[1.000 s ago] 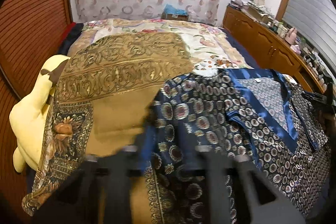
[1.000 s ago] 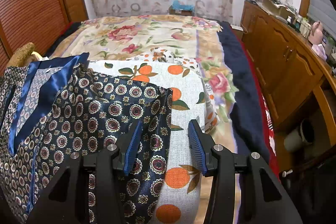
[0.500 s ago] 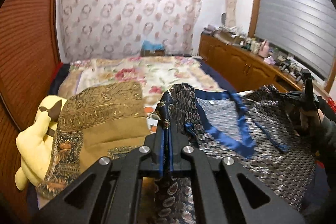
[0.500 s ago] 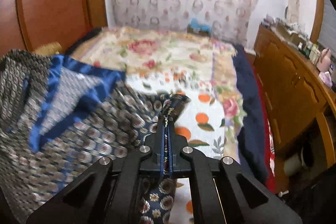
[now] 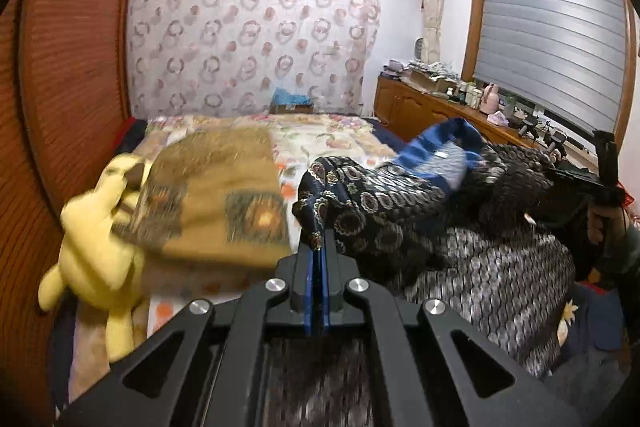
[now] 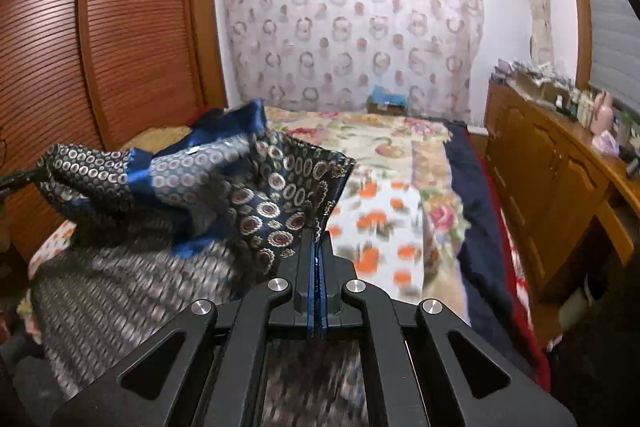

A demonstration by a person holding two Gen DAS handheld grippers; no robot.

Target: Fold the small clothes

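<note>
A dark blue patterned garment with a bright blue satin collar hangs lifted above the bed, stretched between both grippers. My left gripper is shut on one corner of it. In the right wrist view the same garment sags to the left, and my right gripper is shut on its other corner. The right gripper also shows at the far right of the left wrist view, held by a hand. The garment's lower part drapes down under both grippers, blurred.
A bed with a floral cover lies below. On it are an orange-print cloth, a brown gold-patterned cloth and a yellow plush toy. A wooden wardrobe stands left, a cluttered sideboard right.
The right gripper closed on the garment's corner. Both grippers then rose and pulled back, lifting the garment off the bed so that it now hangs between them.
</note>
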